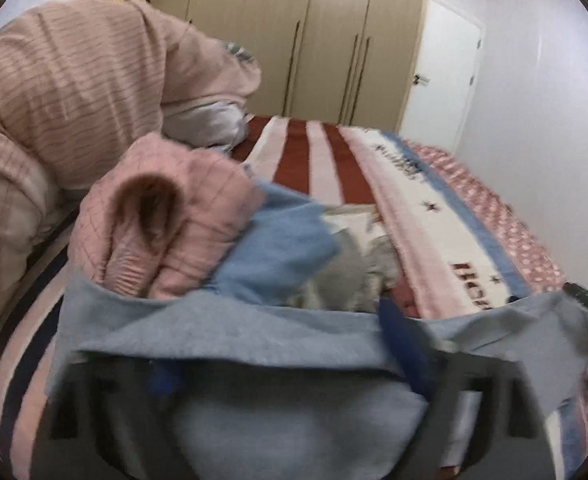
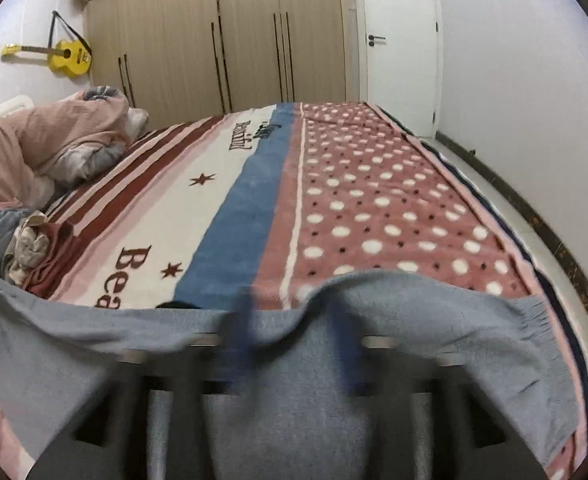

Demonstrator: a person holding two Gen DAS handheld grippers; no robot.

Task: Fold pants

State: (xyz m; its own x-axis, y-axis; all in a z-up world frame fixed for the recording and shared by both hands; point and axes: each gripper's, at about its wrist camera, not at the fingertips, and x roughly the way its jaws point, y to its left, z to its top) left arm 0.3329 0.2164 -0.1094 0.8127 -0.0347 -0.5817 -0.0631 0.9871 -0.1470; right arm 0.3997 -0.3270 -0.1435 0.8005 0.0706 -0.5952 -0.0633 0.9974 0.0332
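Light grey-blue pants (image 1: pixel 230 336) hang stretched between my two grippers above the bed. In the left wrist view the fabric drapes over my left gripper (image 1: pixel 278 364), whose blue-tipped fingers (image 1: pixel 398 332) pinch its top edge. In the right wrist view the same pants (image 2: pixel 294 364) cover my right gripper (image 2: pixel 290 320), which is shut on the upper edge; a ribbed cuff (image 2: pixel 534 320) hangs at the right. Both views are motion-blurred.
The bed has a striped and polka-dot blanket (image 2: pixel 374 200). A pile of clothes, pink (image 1: pixel 166 216), blue and grey, lies on the bed's left. A pink duvet (image 1: pixel 74 92) is heaped near the headboard. Wardrobes (image 2: pixel 234 32), a door and a yellow guitar (image 2: pixel 66 56) stand behind.
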